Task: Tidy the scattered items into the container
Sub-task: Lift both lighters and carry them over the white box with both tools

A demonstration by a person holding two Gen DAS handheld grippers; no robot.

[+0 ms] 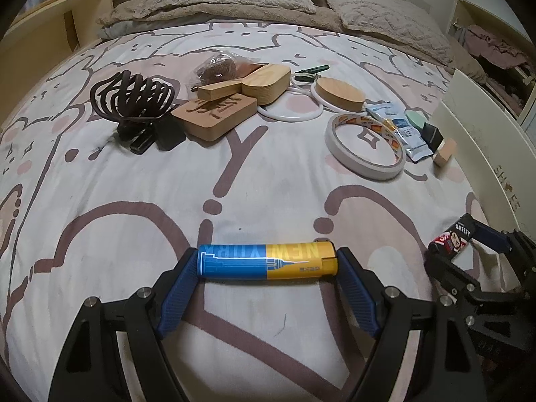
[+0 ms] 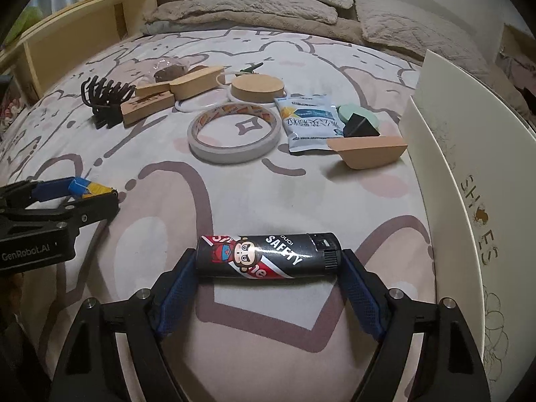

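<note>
My left gripper (image 1: 267, 263) is shut end to end on a blue and yellow lighter (image 1: 266, 262), held just above the bed sheet. It also shows in the right wrist view (image 2: 87, 189). My right gripper (image 2: 268, 259) is shut end to end on a black lighter (image 2: 268, 255) with a cartoon print; it also shows in the left wrist view (image 1: 452, 238). The cream shoe box (image 2: 469, 167) stands at the right edge of the bed, close to the right gripper. Scattered items lie farther back: a tape roll (image 2: 233, 132), a sachet (image 2: 310, 122), wooden blocks (image 1: 214, 114).
A dark hair claw (image 1: 132, 98), white rings (image 1: 289, 110), a round wooden disc (image 2: 258, 88), a green and black block (image 2: 360, 122), a tan wooden piece (image 2: 368, 150) and small scissors (image 1: 311, 70) lie on the patterned sheet (image 1: 134, 184). Blankets and pillows (image 1: 234, 3) lie behind.
</note>
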